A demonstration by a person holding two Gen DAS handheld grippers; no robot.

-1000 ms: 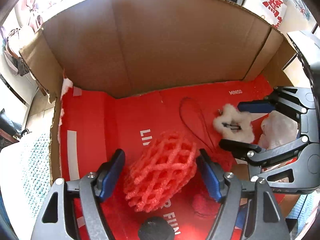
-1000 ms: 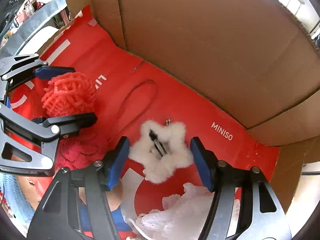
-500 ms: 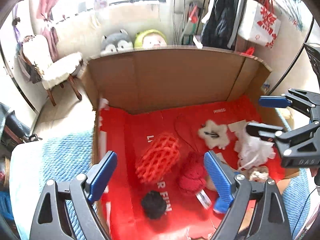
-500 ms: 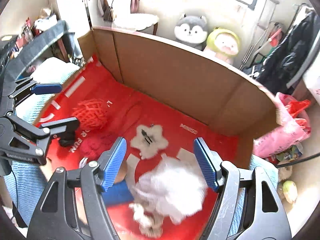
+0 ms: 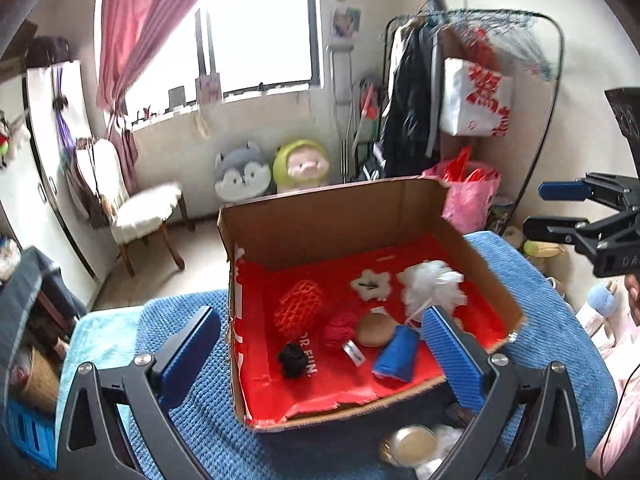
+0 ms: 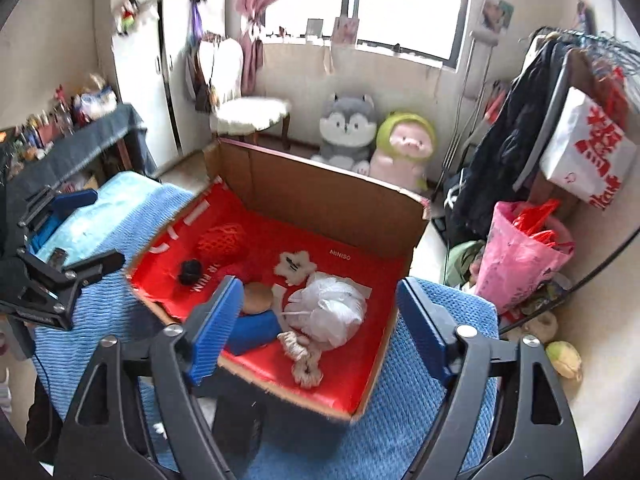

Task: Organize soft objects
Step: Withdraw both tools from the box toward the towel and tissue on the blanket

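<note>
A cardboard box (image 5: 484, 268) (image 6: 332, 190) with a red floor sits on a blue blanket. Inside lie a red foam net (image 5: 298, 310) (image 6: 220, 238), a white fluffy star (image 5: 370, 285) (image 6: 295, 266), a white mesh pouf (image 5: 434, 285) (image 6: 328, 304), a dark red yarn ball (image 5: 340, 327), a black pompom (image 5: 293, 358) (image 6: 190, 271), a brown round pad (image 5: 376, 330) (image 6: 258, 298), a blue sponge (image 5: 396, 354) (image 6: 254, 330) and a cream scrunchie (image 6: 300, 356). My left gripper (image 5: 320, 350) and right gripper (image 6: 316, 326) are open, empty, and held above the box's near side.
The blue blanket (image 5: 188, 420) (image 6: 400, 432) covers the surface around the box. Two plush toys (image 6: 372, 140), a white chair (image 5: 140, 212), a clothes rack (image 6: 560, 100) and a pink bag (image 6: 520, 264) stand beyond. A round tin (image 5: 412, 442) lies in front of the box.
Both grippers have pulled up and back out of the box, leaving the red foam net and the white star on its floor. The whole room has come into view.
</note>
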